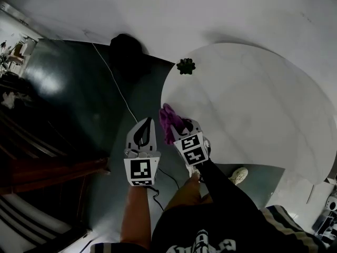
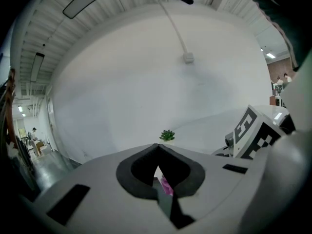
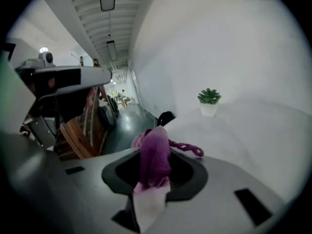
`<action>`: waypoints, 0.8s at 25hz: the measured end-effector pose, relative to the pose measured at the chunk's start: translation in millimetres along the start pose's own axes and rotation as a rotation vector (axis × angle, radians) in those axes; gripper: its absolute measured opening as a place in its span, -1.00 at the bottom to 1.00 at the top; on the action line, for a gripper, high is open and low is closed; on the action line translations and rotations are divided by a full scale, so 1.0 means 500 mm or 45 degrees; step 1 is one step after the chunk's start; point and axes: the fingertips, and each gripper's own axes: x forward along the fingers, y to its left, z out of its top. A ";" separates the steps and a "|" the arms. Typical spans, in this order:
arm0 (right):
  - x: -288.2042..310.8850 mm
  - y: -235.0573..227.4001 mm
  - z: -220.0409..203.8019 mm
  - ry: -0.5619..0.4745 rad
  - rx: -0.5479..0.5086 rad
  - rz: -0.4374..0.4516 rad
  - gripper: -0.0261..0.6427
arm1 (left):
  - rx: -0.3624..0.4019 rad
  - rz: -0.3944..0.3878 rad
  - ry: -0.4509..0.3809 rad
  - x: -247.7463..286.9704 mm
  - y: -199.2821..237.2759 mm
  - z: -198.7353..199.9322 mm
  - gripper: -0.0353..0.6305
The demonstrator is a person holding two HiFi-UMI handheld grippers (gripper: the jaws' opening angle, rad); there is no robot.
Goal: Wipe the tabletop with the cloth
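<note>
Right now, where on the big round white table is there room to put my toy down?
Nearly all the round white table is bare: its middle and whole right side, out to the rim. Only the left edge is crowded: a small green potted plant at the far rim, and the right gripper holding a purple cloth nearer you.

Shows left gripper [image 2: 158, 146] pinched tip to tip, empty. Looks past it to a small plant [image 2: 167, 135] on the tabletop [image 2: 209, 126].
</note>
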 end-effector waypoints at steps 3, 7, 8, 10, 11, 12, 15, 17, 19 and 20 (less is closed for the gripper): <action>-0.029 -0.037 -0.018 0.016 0.014 -0.054 -0.55 | 0.001 -0.021 0.008 0.002 -0.020 -0.002 -0.89; -0.084 -0.097 -0.046 0.018 0.020 -0.104 -0.55 | 0.008 -0.063 0.013 0.017 -0.077 0.001 -0.89; -0.100 -0.114 -0.055 0.018 0.023 -0.118 -0.55 | 0.011 -0.073 0.013 0.020 -0.095 0.003 -0.89; -0.131 -0.149 -0.070 0.015 0.030 -0.147 -0.55 | 0.014 -0.089 0.013 0.027 -0.129 0.009 -0.89; -0.147 -0.165 -0.077 0.014 0.032 -0.158 -0.55 | 0.015 -0.096 0.014 0.030 -0.147 0.012 -0.89; -0.165 -0.180 -0.084 0.014 0.033 -0.167 -0.55 | 0.017 -0.105 0.014 0.033 -0.168 0.017 -0.89; -0.228 -0.233 -0.114 0.018 0.045 -0.210 -0.55 | 0.028 -0.158 0.005 0.040 -0.245 0.035 -0.89; -0.272 -0.272 -0.137 0.016 0.055 -0.248 -0.55 | 0.032 -0.197 -0.007 0.045 -0.297 0.049 -0.89; -0.315 -0.312 -0.159 0.015 0.068 -0.282 -0.55 | 0.037 -0.214 -0.005 0.050 -0.345 0.061 -0.89; -0.339 -0.333 -0.170 0.016 0.075 -0.299 -0.55 | 0.039 -0.221 -0.002 0.053 -0.370 0.067 -0.89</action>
